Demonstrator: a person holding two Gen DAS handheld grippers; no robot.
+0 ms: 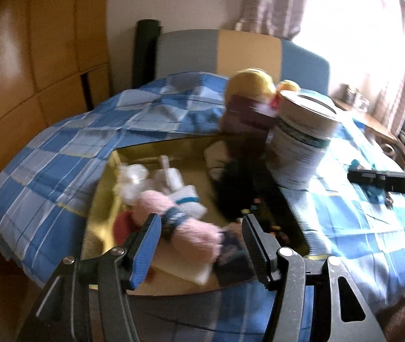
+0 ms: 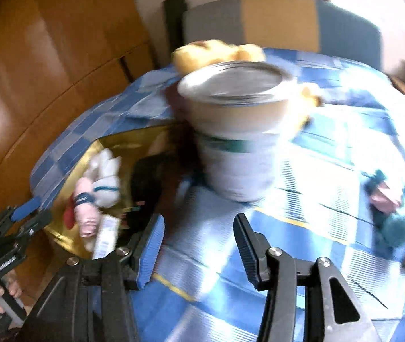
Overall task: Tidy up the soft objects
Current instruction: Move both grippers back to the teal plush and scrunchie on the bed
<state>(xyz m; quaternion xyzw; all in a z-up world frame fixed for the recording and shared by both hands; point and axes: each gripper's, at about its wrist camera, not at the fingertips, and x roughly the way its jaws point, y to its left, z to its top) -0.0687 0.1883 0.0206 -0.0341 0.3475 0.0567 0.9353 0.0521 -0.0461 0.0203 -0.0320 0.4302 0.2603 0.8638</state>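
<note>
Both hand-held grippers empty, jaws apart — the left hand-held gripper (image 1: 199, 242) over the gold box (image 1: 102, 188) of plush toys, the right hand-held gripper (image 2: 199, 245) nearer the teal soft toy (image 2: 390, 213) lying on the bed (image 2: 302, 242), forward-right of it, long axis roughly away from the camera.

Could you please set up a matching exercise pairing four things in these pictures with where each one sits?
Things:
1. pink plush toy
2. teal plush toy
3. yellow plush toy
4. large tin can

Places:
A. behind the can, at the head of the bed
B. lying alone on the checked bedspread, to the right
C. inside the gold box
D. standing upright on the bedspread beside the box

Pairs: 1-C, 2-B, 3-A, 4-D
</note>
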